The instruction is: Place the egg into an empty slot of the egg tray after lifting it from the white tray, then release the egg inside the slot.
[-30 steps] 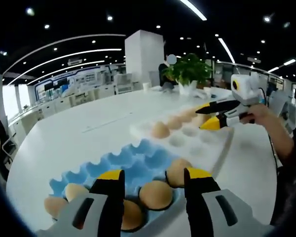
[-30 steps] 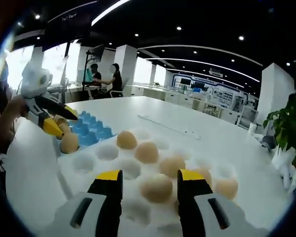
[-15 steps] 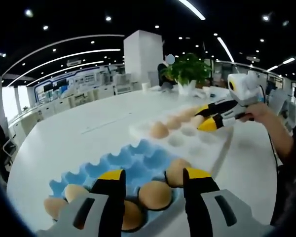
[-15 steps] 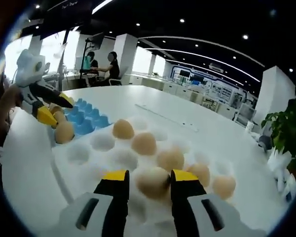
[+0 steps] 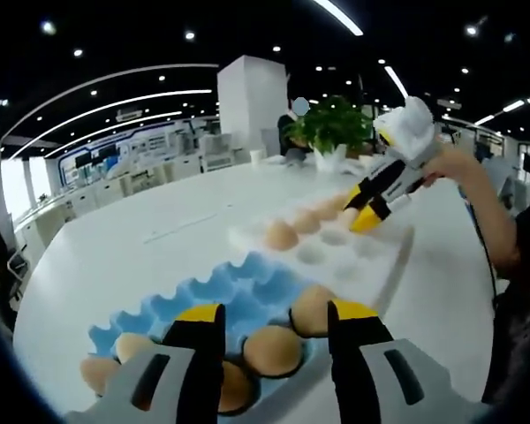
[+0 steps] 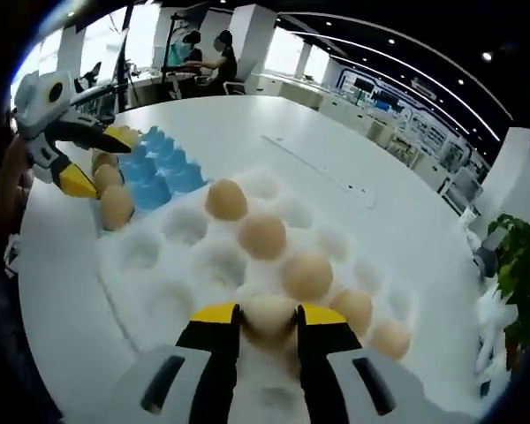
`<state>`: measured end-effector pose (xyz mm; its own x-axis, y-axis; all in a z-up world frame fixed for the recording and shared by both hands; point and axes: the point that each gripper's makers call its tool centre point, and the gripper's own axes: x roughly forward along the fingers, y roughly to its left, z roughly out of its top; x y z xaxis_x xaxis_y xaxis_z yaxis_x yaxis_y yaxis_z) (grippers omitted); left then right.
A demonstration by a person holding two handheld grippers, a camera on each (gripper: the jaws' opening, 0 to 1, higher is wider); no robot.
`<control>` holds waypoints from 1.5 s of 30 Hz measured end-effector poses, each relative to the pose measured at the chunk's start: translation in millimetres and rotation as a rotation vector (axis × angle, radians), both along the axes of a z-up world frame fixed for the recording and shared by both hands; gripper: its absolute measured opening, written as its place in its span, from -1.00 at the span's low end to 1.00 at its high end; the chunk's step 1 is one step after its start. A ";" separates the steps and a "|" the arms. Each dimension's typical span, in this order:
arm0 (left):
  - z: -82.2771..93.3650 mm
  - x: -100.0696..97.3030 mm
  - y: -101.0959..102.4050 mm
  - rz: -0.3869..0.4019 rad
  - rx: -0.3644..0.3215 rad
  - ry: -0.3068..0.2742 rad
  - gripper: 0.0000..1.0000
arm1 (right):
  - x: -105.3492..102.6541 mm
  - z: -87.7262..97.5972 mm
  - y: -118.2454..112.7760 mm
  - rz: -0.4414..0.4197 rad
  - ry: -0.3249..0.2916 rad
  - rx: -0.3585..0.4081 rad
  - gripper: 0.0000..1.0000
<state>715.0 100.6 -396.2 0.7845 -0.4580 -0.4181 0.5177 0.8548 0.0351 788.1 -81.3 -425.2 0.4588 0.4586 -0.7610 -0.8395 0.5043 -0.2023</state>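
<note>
Since the earlier frame, right gripper (image 6: 267,320) has clamped an egg (image 6: 267,313) at lower centre for lifting; left gripper (image 5: 269,322) waits, jaws apart.

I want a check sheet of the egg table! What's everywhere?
Surface: white table, round-edged.
Job's things: white tray holding several eggs; blue egg tray with eggs in its near slots and empty far slots.
Clutter: nothing seen.
Grippers: right hand-held gripper closed on an egg in the white tray; left hand-held gripper open over the blue egg tray.
Cables: nothing seen.
Surroundings: potted plant, office desks, seated people.
</note>
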 end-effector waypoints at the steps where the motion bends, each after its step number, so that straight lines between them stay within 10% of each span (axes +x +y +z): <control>1: -0.6 -0.1 0.2 0.000 0.001 0.000 -0.06 | 1.7 -2.5 -0.1 0.018 0.028 -0.022 -0.46; 8: -1.7 -0.9 -0.8 -0.003 -0.009 -0.002 -0.06 | 4.9 -6.1 -0.7 0.057 0.101 -0.045 -0.46; 16: -6.2 -0.7 -6.2 -0.015 -0.013 0.002 -0.07 | 4.3 -3.2 -2.0 0.016 0.034 0.150 -0.47; 45: -1.1 -0.2 -20.7 -0.044 -0.021 -0.004 -0.08 | 1.4 31.4 5.1 -0.028 -0.081 0.323 -0.48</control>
